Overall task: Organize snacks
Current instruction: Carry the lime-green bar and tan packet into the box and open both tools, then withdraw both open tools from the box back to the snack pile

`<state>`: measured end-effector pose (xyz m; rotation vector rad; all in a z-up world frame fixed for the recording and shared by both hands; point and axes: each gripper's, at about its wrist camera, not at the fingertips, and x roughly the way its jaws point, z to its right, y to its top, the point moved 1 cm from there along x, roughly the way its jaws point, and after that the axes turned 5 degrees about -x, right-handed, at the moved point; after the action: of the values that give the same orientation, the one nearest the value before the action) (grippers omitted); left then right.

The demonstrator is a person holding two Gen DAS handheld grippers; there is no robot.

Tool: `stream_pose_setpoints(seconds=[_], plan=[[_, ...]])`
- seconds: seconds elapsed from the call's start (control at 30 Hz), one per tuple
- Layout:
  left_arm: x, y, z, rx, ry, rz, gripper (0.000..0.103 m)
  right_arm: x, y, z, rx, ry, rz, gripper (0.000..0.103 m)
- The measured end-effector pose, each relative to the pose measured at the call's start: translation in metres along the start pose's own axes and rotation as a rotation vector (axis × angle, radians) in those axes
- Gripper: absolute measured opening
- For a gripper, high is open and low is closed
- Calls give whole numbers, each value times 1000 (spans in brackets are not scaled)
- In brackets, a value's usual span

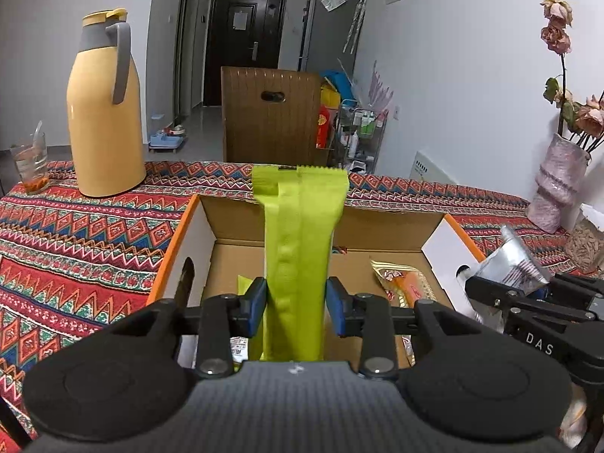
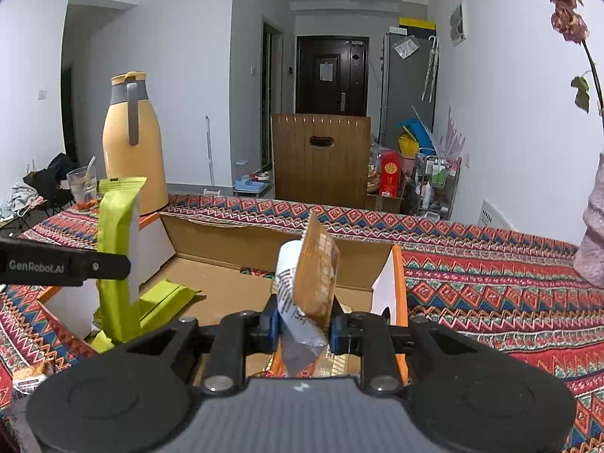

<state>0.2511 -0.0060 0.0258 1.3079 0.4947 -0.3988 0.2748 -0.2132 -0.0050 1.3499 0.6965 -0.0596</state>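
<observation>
An open cardboard box (image 1: 234, 222) with orange edges sits on the patterned tablecloth. My left gripper (image 1: 296, 305) is shut on a long lime-green snack packet (image 1: 302, 226), held upright over the box's left half. My right gripper (image 2: 304, 326) is shut on an orange and white snack packet (image 2: 317, 275), which stands tilted over the box's (image 2: 226, 241) right side. Inside the box lie another green packet (image 2: 166, 298) and an orange packet (image 1: 407, 283). The right wrist view shows the held green packet (image 2: 117, 245) at the left.
A yellow thermos jug (image 1: 105, 120) and a glass (image 1: 32, 166) stand behind the box at the left. At the right edge stand a pink vase (image 1: 555, 192) with dried flowers and a jar. A brown chair back (image 1: 270, 113) rises behind the table. One more packet (image 2: 32, 375) lies near the box's front left.
</observation>
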Motion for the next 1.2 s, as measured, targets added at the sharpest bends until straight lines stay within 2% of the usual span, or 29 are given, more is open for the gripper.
stream_pose_setpoints(seconds=[0.03, 0.13, 0.17, 0.3, 0.37, 0.5, 1.2], plan=[[1, -1, -1, -1, -3, -1, 41, 1, 0, 1, 5, 1, -4, 29], [5, -3, -3, -16, -4, 4, 72, 3, -3, 3, 8, -2, 1, 49], [4, -4, -4, -17, 1, 10, 81, 3, -4, 3, 9, -8, 5, 59], [7, -7, -4, -7, 3, 4, 88, -4, -5, 7, 32, -30, 42, 82], [8, -7, -6, -16, 18, 8, 102, -8, -6, 10, 48, -45, 59, 90], [7, -7, -9, -37, 33, 22, 103, -10, -7, 15, 77, -55, 70, 103], [11, -13, -7, -31, 65, 26, 103, -17, -7, 21, 117, -97, 113, 103]])
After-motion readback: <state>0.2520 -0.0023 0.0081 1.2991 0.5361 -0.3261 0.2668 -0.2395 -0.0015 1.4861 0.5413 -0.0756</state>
